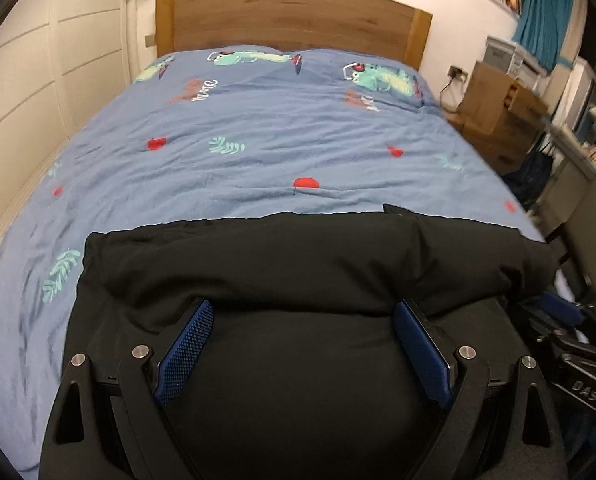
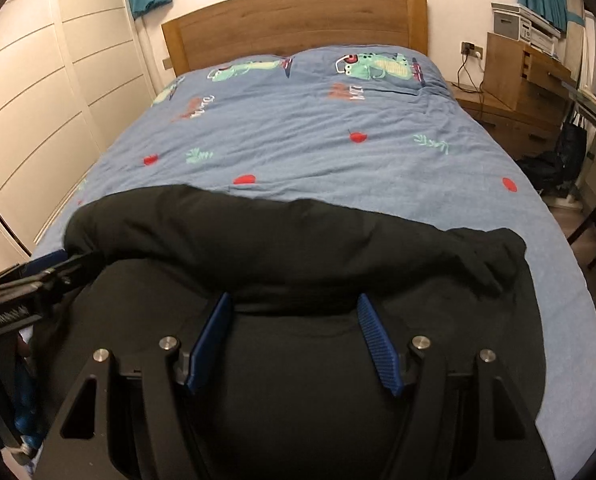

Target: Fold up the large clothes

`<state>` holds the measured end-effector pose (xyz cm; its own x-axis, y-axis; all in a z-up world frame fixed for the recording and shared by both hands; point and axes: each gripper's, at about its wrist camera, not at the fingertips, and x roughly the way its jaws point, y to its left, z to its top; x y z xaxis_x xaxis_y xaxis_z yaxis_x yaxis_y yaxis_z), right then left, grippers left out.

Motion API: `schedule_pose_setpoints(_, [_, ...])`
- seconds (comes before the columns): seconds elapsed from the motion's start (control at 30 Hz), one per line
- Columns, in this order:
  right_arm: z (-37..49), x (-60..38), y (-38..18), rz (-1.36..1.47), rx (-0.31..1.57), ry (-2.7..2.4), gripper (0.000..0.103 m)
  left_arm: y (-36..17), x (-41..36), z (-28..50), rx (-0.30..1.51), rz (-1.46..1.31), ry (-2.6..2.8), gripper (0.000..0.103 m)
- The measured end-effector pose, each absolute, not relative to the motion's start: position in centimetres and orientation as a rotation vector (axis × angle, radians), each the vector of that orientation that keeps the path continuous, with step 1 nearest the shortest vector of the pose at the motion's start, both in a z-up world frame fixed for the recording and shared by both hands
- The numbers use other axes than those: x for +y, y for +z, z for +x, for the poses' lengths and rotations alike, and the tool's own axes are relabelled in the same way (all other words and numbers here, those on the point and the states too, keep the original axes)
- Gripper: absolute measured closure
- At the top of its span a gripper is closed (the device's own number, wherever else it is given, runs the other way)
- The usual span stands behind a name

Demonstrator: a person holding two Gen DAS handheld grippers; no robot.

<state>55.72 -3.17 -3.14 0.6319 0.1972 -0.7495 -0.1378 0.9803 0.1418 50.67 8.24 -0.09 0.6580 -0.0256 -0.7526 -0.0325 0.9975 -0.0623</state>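
Note:
A large black garment [image 1: 298, 256] lies folded across the near end of the bed, with a thick rolled fold [image 2: 290, 240] running left to right. In the left wrist view my left gripper [image 1: 303, 306] hangs over it with its jaws wide apart. The blue pads [image 1: 186, 352] stand clear of the cloth under them. My right gripper [image 2: 294, 298] sits narrower, its tips at the fold's edge. Black cloth bulges between its pads [image 2: 377, 344], and whether they press on it is unclear. Each gripper shows in the other's view: the right gripper [image 1: 557, 308] and the left gripper [image 2: 54, 268].
The bed carries a blue duvet [image 1: 258, 128] printed with crocodiles and red dots, under a wooden headboard [image 1: 294, 16]. White wardrobe doors [image 2: 38, 120] run along the left. A wooden bedside cabinet [image 2: 517, 96], bags and a chair crowd the right side.

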Motion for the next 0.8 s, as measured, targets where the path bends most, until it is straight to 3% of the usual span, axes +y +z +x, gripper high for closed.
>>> schedule_pose_setpoints(0.8, [61.9,-4.7,-9.5,0.126,0.954,0.185,0.036,-5.8,8.7,55.5,0.924,-0.101,0.082,0.0])
